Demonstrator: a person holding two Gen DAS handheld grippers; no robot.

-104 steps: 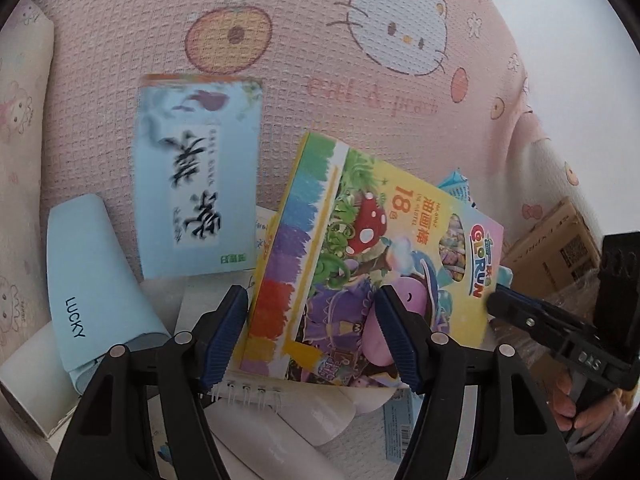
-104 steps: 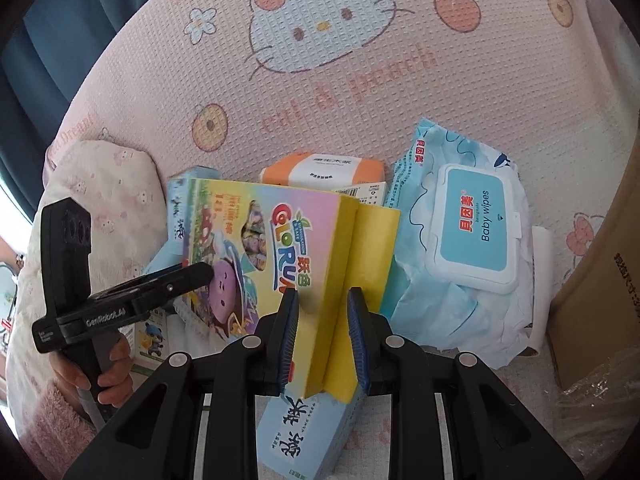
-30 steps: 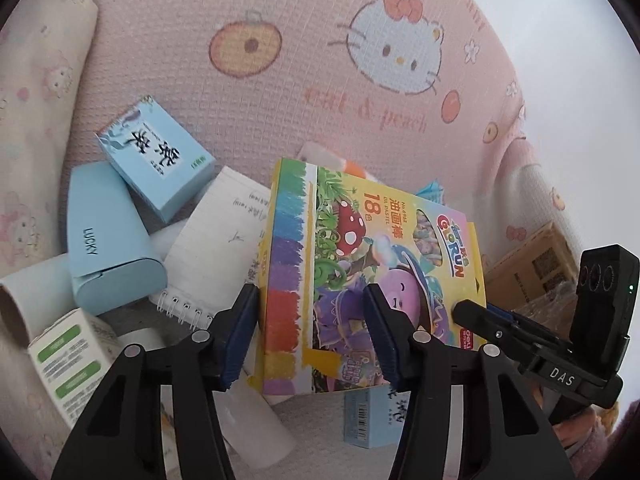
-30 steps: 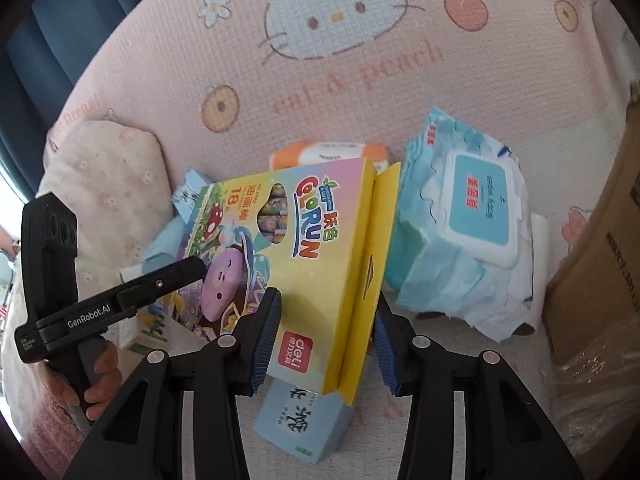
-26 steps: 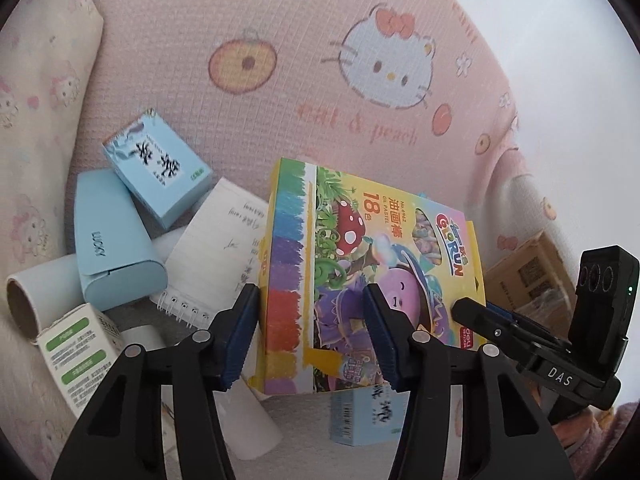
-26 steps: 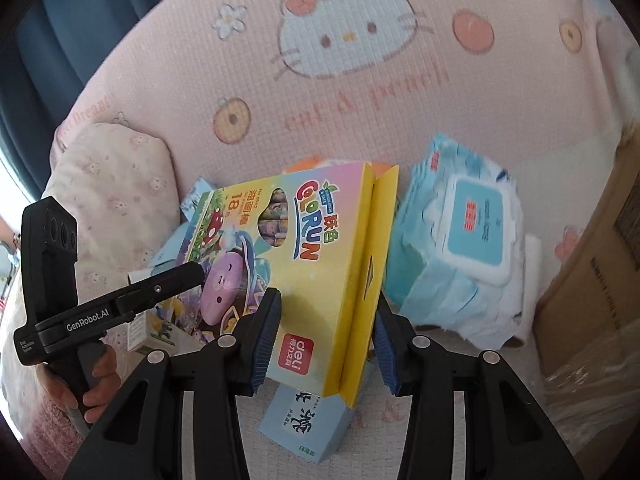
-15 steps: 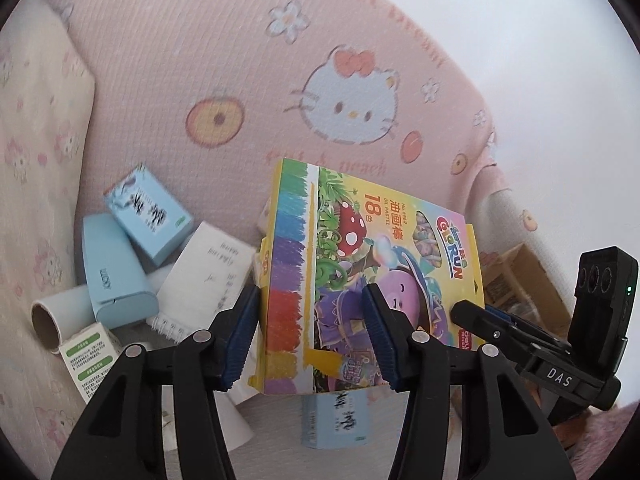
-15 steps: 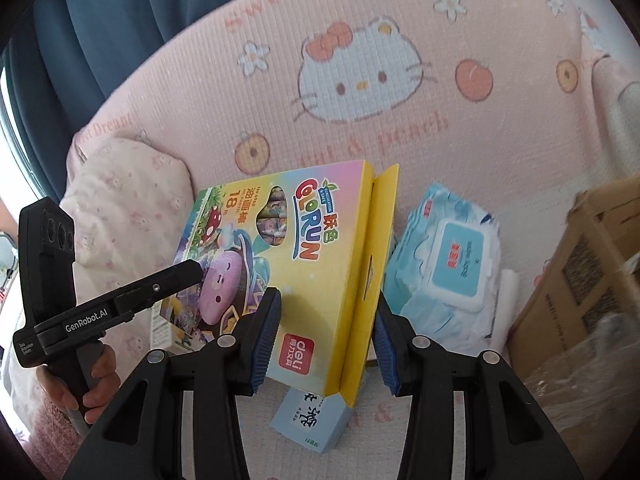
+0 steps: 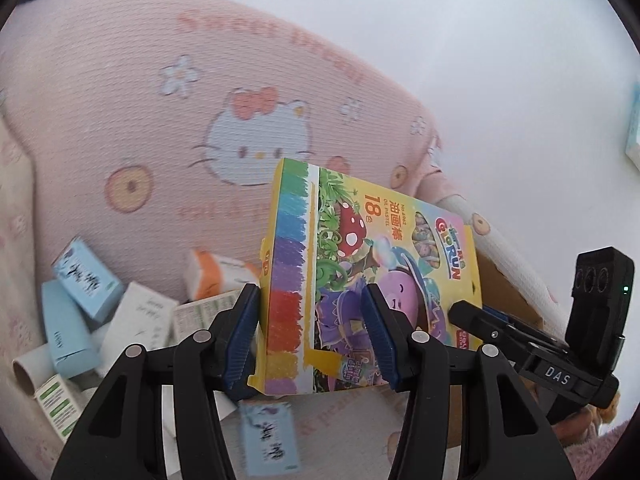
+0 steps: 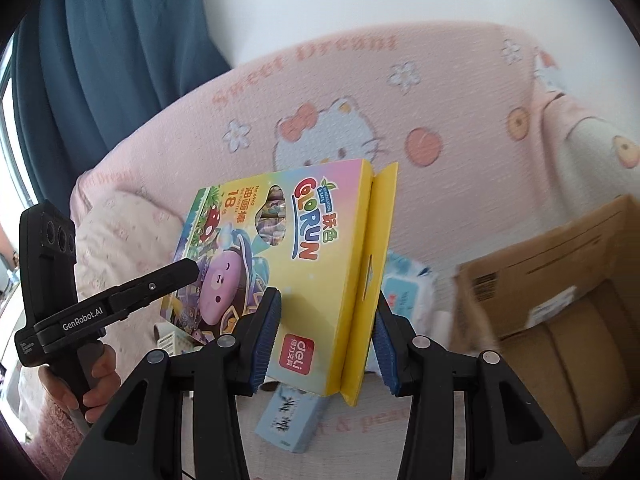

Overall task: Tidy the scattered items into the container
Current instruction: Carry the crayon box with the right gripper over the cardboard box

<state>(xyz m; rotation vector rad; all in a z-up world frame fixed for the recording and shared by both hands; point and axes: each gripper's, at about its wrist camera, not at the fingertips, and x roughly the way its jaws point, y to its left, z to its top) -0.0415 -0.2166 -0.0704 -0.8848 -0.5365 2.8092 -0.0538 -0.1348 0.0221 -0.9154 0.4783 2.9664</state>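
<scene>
A colourful oil pastel box (image 9: 360, 264) hangs in the air above the pink cartoon-cat blanket (image 9: 120, 120), held from both ends. My left gripper (image 9: 310, 300) is shut on its rainbow-striped end. My right gripper (image 10: 326, 300) is shut on the other end of the pastel box (image 10: 320, 248), one pad against the yellow hang tab. An open cardboard box (image 10: 560, 300), the container, stands low at the right, and one corner of the cardboard box (image 9: 504, 292) shows behind the pastels in the left wrist view.
Below lie a small blue box (image 9: 272, 440), another blue box (image 9: 86, 282), a light blue case (image 9: 66, 332), a notepad (image 9: 136, 324), an orange pack (image 9: 208, 276), a paper roll (image 9: 24, 368) and a wipes pack (image 10: 408, 284). A pillow (image 10: 120, 240) and blue curtain (image 10: 100, 40) are on the left.
Both grippers have risen together with the pastel box. The scattered items below look smaller and lower, and the cardboard box has come further into the right wrist view.
</scene>
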